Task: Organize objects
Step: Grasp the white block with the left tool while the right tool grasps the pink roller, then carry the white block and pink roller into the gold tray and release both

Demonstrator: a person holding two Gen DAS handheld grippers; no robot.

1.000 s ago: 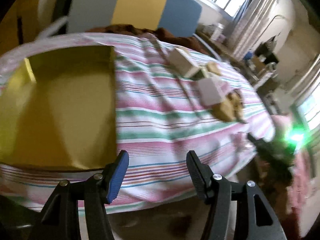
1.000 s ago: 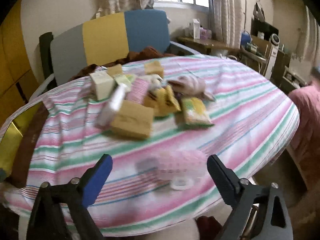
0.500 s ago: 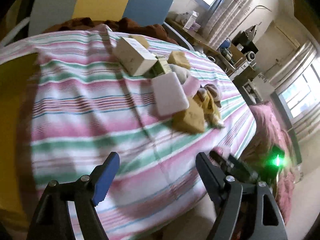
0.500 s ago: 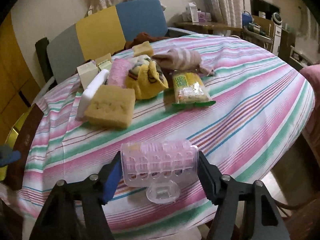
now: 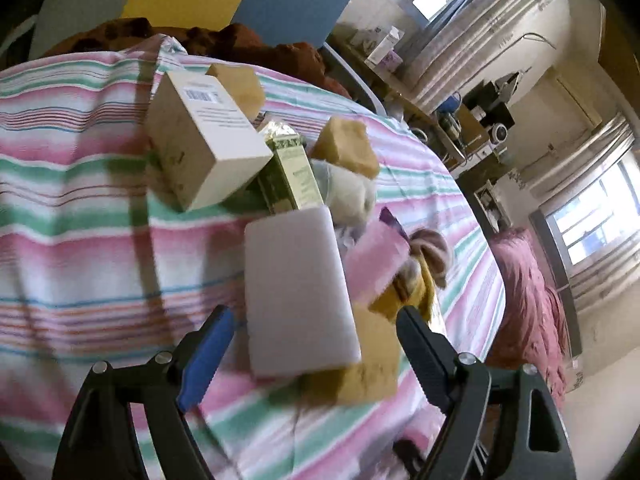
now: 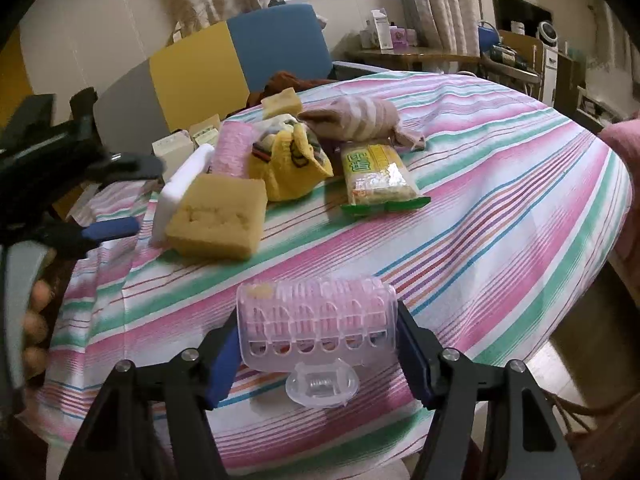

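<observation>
My right gripper (image 6: 316, 324) is shut on a pink roller in a clear plastic case (image 6: 320, 316), held just over the near edge of the striped table (image 6: 500, 200). My left gripper (image 5: 314, 320) hangs over the pile with its jaws opening; a white foam block (image 5: 296, 288) lies between the fingers, touched by neither pad. Under that block sits a yellow sponge (image 5: 360, 368). In the right wrist view the left gripper (image 6: 132, 196) reaches in from the left toward the white block (image 6: 180, 188) and yellow sponge (image 6: 220, 220).
The pile also holds a cream box (image 5: 200, 140), a green carton (image 5: 292, 176), a pink sponge (image 6: 232, 148), a yellow pouch (image 6: 292, 172), a noodle packet (image 6: 376, 176) and a striped cloth roll (image 6: 356, 120). A blue-and-yellow chair (image 6: 240, 52) stands behind the table.
My left gripper swung right from the yellow box to the pile, and its jaws widened. My right gripper sank over the pink roller case and closed on it.
</observation>
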